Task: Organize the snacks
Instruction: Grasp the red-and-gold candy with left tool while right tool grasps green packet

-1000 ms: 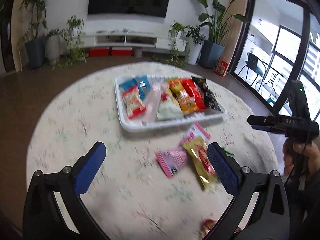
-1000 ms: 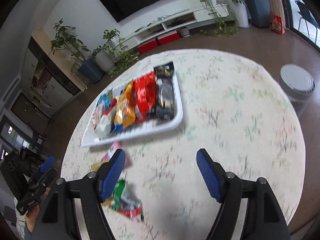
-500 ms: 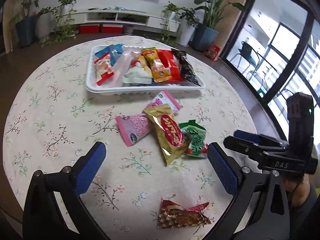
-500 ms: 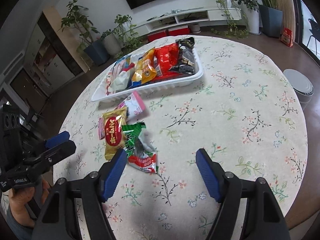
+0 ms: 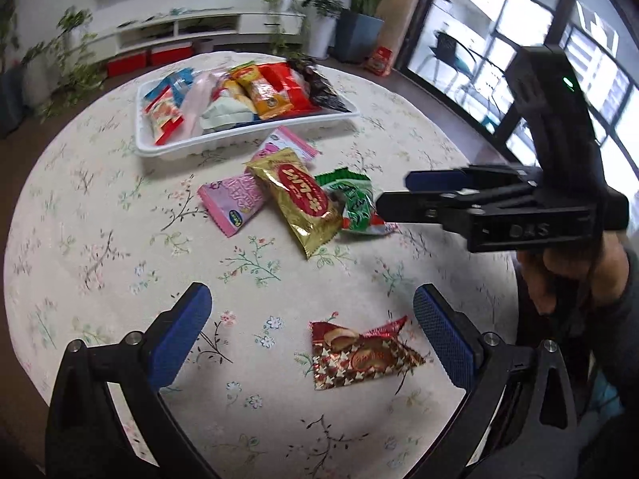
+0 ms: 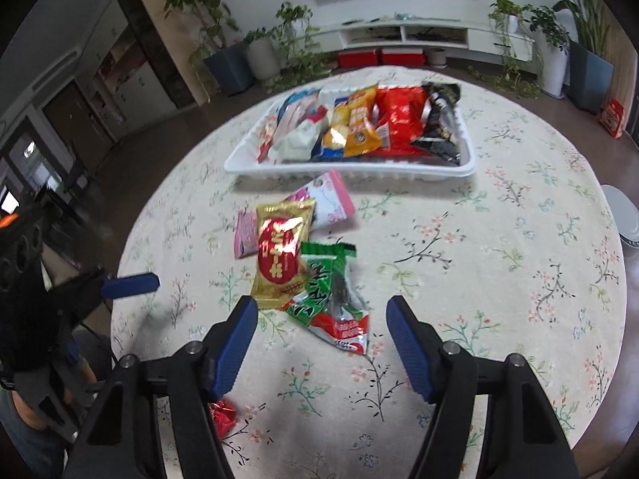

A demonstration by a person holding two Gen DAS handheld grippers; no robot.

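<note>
Since the earlier frames both of your grippers have swung in over the loose snacks, and the right gripper [image 6: 317,337] has had its jaws closing a little; nothing is pressed between them yet. In the right wrist view the green seaweed-style packet [image 6: 329,295] lies just ahead of those jaws, its red-and-white lower end at the middle of the gap and its long axis running from the lower centre of the frame up and slightly left. So the jaws straddle it across its narrow width, which I judge the right way to pinch it. Your right hand is clearly the nearer one to it; in the left wrist view the right gripper [image 5: 393,193] reaches in from the right edge with its tips at the packet's edge.

Your left gripper [image 5: 311,333] stands wide open and empty. The red star-printed packet [image 5: 361,355] lies low in the frame between its jaws, nearer the right pad, long axis roughly across the gap.

Further out, the gold packet [image 6: 281,255] touches the green one on its left, overlapping a pink packet [image 6: 245,235]; a second pink-and-white packet [image 6: 329,199] lies behind. The white tray [image 6: 351,169], already full of snacks, sits on the flowered bench [image 6: 519,279] at upper centre.
</note>
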